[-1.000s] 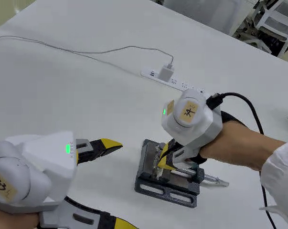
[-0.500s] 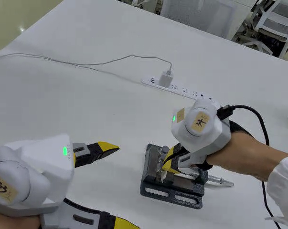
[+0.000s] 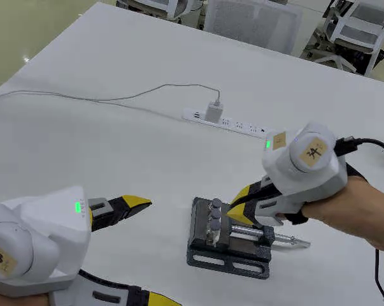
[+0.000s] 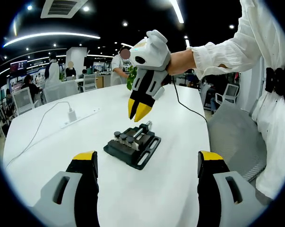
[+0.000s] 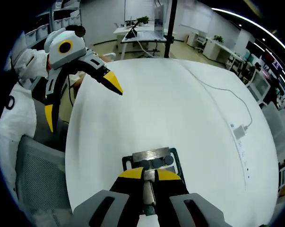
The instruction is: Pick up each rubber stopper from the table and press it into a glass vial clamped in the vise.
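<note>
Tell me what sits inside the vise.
Three stoppered vials stand in a row, clamped in the vise. Its metal hides their lower bodies, so any contents cannot be seen.

White table [image 3: 115,146]. Dark vise [image 3: 227,252] flat on it, well in from edges. Power strip [image 3: 227,121] nearer far edge, charger [image 3: 214,111] plugged in; thin cable [image 3: 83,99] trails toward left edge.

Setting: open-plan office or lab floor. A large white worktop [image 3: 83,140] carried a power strip [image 3: 239,125] with plugged charger [image 3: 214,111] and trailing cable [image 3: 115,99] toward its far edge. Mesh office chairs [image 3: 258,22] stood beyond. Overhead were strip ceiling lights [image 4: 52,35] and an air vent [image 4: 62,7]. Further desks [image 5: 133,29], a potted plant [image 5: 143,20] and shelved storage bins [image 5: 36,32] lined the room.
</note>
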A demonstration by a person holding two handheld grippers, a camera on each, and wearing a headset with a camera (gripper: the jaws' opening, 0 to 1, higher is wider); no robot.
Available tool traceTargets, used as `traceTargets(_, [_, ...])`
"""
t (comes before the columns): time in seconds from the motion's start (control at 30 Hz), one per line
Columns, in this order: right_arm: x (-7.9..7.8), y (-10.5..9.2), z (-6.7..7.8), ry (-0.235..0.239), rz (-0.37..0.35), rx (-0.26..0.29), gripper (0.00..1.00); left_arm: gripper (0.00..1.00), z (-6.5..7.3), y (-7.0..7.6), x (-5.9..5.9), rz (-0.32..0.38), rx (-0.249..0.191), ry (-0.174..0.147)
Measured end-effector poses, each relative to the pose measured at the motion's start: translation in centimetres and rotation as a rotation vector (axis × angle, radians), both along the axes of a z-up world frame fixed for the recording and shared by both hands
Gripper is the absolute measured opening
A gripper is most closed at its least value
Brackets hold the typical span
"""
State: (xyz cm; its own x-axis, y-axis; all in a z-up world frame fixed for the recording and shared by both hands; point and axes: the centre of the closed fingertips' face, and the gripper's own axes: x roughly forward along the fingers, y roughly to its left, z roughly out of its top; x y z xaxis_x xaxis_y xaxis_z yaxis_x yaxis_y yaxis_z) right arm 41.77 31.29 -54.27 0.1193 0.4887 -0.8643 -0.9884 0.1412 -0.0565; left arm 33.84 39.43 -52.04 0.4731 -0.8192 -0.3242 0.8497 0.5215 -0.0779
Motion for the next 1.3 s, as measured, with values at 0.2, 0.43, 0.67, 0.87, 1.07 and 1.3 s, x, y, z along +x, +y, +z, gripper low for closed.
traceTargets(0.2, [-0.9, -2.2, 0.3, -0.009, -0.083, 0.065, 0.08, 0.86, 0.1, 0.0, 0.0, 0.002, 0.012, 0.002])
traceTargets(0.43, [-1.9, -5.1, 0.0, -0.010, -0.174, 0.121, 0.11, 0.87, -0.2, -0.1, -0.1, 0.002, 0.032, 0.009])
traceTargets(0.67, [-2.4, -7.5, -0.3, -0.019, -0.248, 0.164, 0.16, 0.88, -0.5, -0.3, -0.1, 0.003, 0.046, 0.014])
traceTargets(0.87, [-2.9, -8.5, -0.5, -0.021, -0.295, 0.203, 0.19, 0.89, -0.8, -0.2, 0.1, 0.005, 0.057, 0.016])
traceTargets(1.07, [-3.3, -9.2, -0.8, -0.028, -0.335, 0.245, 0.23, 0.90, -1.2, -0.2, 0.1, 0.003, 0.072, 0.017])
traceTargets(1.3, [-3.7, -10.1, -1.3, -0.032, -0.372, 0.275, 0.28, 0.92, -1.7, 0.2, -0.1, 0.012, 0.081, 0.028])
